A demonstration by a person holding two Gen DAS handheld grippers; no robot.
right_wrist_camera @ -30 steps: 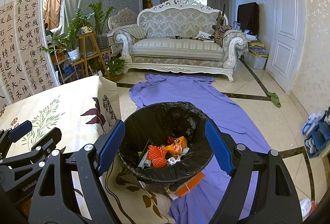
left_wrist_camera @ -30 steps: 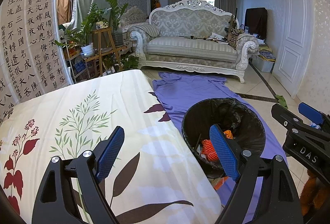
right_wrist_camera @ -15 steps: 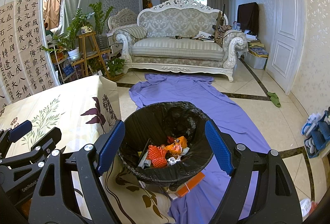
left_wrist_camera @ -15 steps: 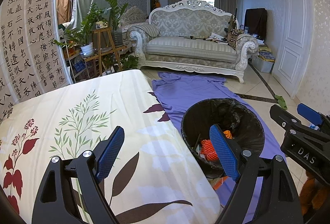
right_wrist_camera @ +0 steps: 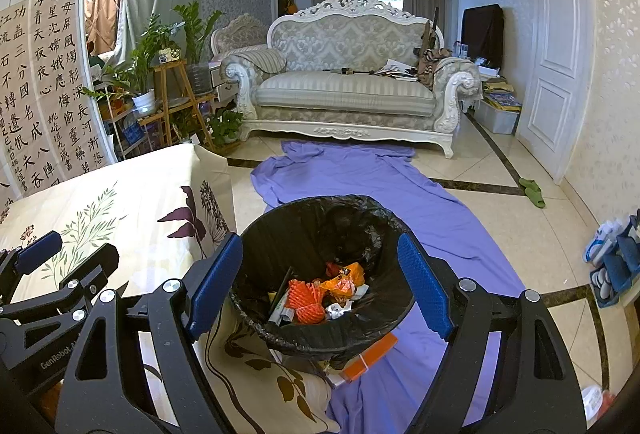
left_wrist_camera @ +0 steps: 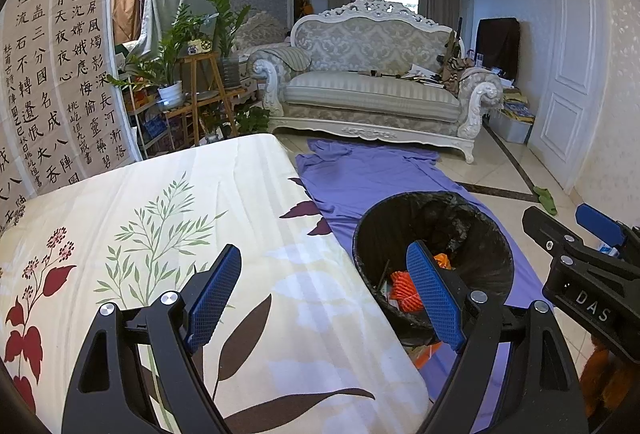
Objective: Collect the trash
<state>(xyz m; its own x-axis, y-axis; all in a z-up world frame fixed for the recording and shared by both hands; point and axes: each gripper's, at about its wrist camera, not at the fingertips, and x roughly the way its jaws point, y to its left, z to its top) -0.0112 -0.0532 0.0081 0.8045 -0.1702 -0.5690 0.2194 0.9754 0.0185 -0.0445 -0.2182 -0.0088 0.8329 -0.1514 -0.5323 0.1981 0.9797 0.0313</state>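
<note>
A black-lined trash bin [right_wrist_camera: 320, 218] stands on the floor beside the table and holds orange netting and wrappers [right_wrist_camera: 316, 298]. It also shows in the left wrist view [left_wrist_camera: 472, 218]. My right gripper [right_wrist_camera: 320, 286] is open and empty, hovering above the bin. My left gripper [left_wrist_camera: 324, 294] is open and empty over the floral tablecloth [left_wrist_camera: 160, 226] near the table's right edge. The right gripper's body shows at the right of the left wrist view [left_wrist_camera: 588, 298]. The left gripper's body shows at the left of the right wrist view [right_wrist_camera: 48, 290].
A purple sheet [right_wrist_camera: 360, 174] lies on the tiled floor under the bin. An orange packet [right_wrist_camera: 372, 354] lies at the bin's base. A white sofa [right_wrist_camera: 344, 90] stands at the back, plants [right_wrist_camera: 160, 46] on wooden stands at left, a white door [right_wrist_camera: 556, 66] at right.
</note>
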